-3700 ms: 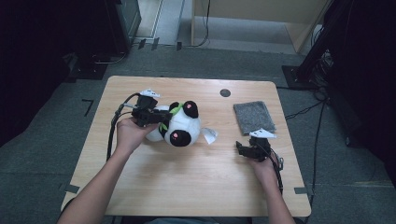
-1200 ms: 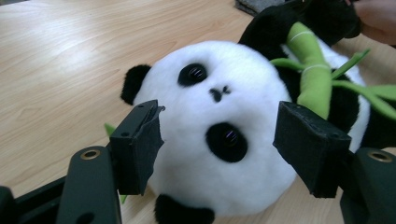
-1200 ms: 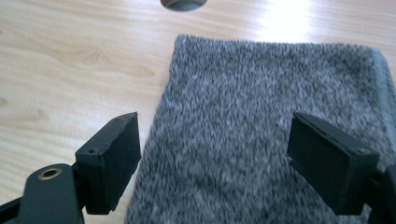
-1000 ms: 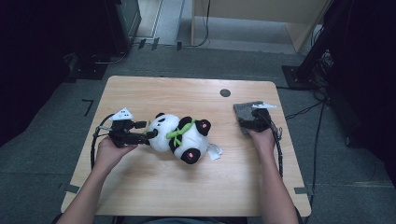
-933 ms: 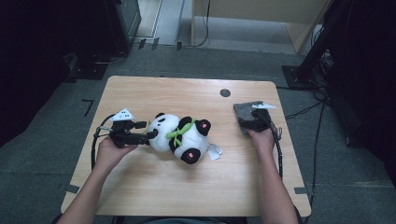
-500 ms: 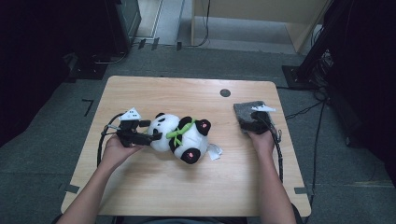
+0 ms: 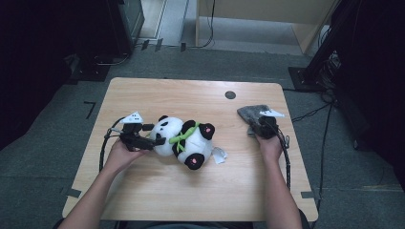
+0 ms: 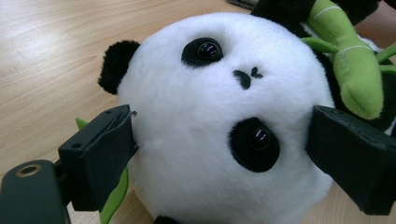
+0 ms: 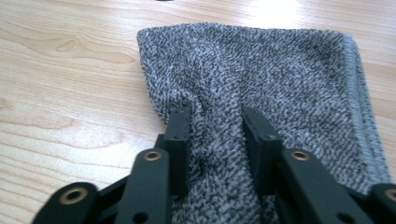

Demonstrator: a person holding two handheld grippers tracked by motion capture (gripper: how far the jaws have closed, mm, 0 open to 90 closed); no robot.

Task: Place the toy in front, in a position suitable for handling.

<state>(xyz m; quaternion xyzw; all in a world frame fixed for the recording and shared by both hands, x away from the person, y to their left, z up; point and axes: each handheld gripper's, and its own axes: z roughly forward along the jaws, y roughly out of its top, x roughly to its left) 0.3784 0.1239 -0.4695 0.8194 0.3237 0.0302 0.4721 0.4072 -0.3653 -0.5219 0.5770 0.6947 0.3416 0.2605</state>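
Note:
A plush panda [image 7: 184, 138] lies on its side at the table's left centre, hugging a green bamboo stalk [image 8: 350, 60]. My left gripper [image 7: 154, 134] has just been opening; its jaws stand wide on either side of the panda's head [image 8: 210, 93] without squeezing the fur. A grey cloth [image 7: 248, 113] lies at the right rear. My right gripper [image 9: 212, 114] has just been closing and pinches a raised fold of the grey cloth [image 9: 261, 60] between its jaws.
A white tag [image 7: 219, 155] sticks out from the panda toward the front. A round dark hole [image 7: 230, 94] sits near the wooden table's [image 7: 191, 191] far edge. Cables trail from both grippers along the table's sides.
Since the oldest frame the panda has gone from upright to lying on its side, and my right gripper has moved back onto the cloth. In the last second my left gripper edged toward the head.

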